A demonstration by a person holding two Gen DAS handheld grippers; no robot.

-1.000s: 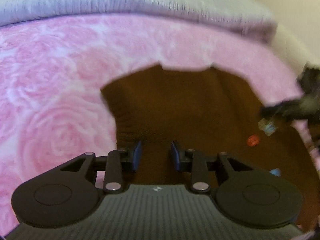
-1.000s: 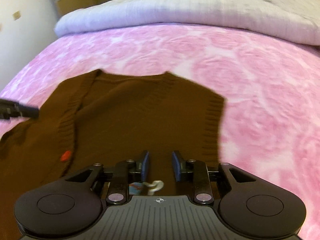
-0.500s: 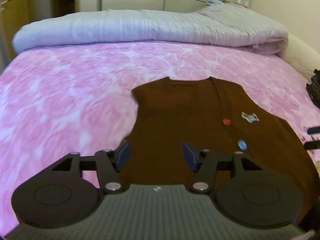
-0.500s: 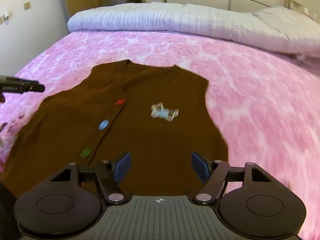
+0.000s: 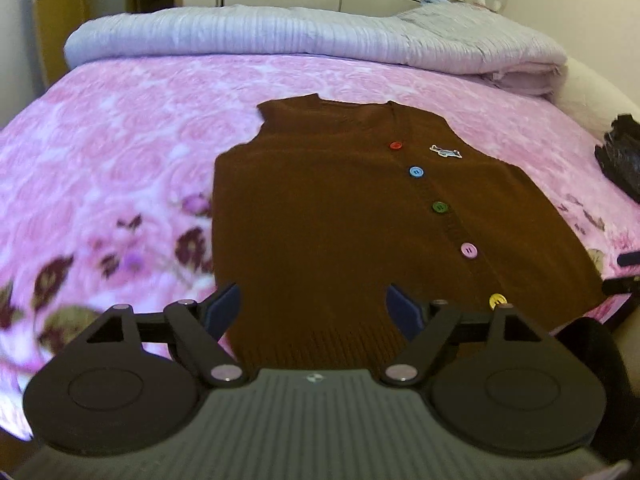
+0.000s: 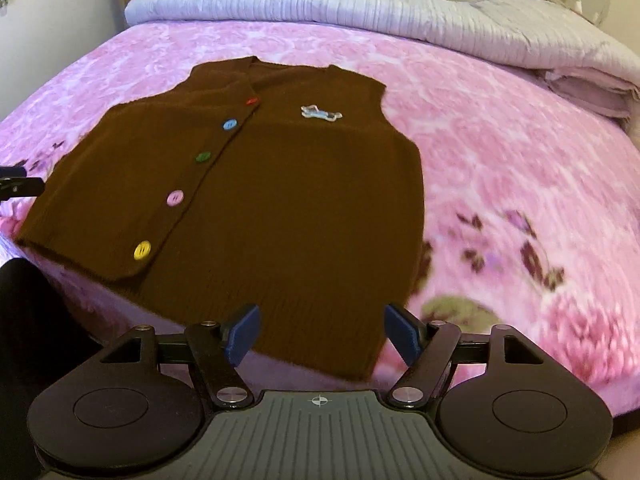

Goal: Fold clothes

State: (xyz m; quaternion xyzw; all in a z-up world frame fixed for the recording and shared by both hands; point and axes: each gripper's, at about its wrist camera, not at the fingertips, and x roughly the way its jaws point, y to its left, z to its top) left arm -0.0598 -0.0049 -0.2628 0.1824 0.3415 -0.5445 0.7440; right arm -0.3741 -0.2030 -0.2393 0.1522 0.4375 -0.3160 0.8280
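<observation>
A brown knitted vest (image 5: 340, 216) (image 6: 260, 184) lies flat on the pink bed, front up, with a row of coloured buttons and a small pale patch (image 6: 320, 113) on the chest. Its hem reaches the bed's near edge. My left gripper (image 5: 314, 310) stands open just short of the hem's left half, holding nothing. My right gripper (image 6: 320, 334) is open too, hovering before the hem's right corner, empty. The tip of the other gripper (image 6: 18, 184) shows at the left edge of the right wrist view.
The pink rose-patterned bedspread (image 5: 120, 152) (image 6: 520, 152) covers the bed. A folded lilac quilt (image 5: 320, 36) (image 6: 400, 12) lies along the far side. A black object (image 5: 620, 156) sits at the bed's right edge. Cupboards and walls stand behind.
Both grippers have opened wide and pulled back from the vest's upper part to its hem. The vest now lies spread flat, all buttons showing.
</observation>
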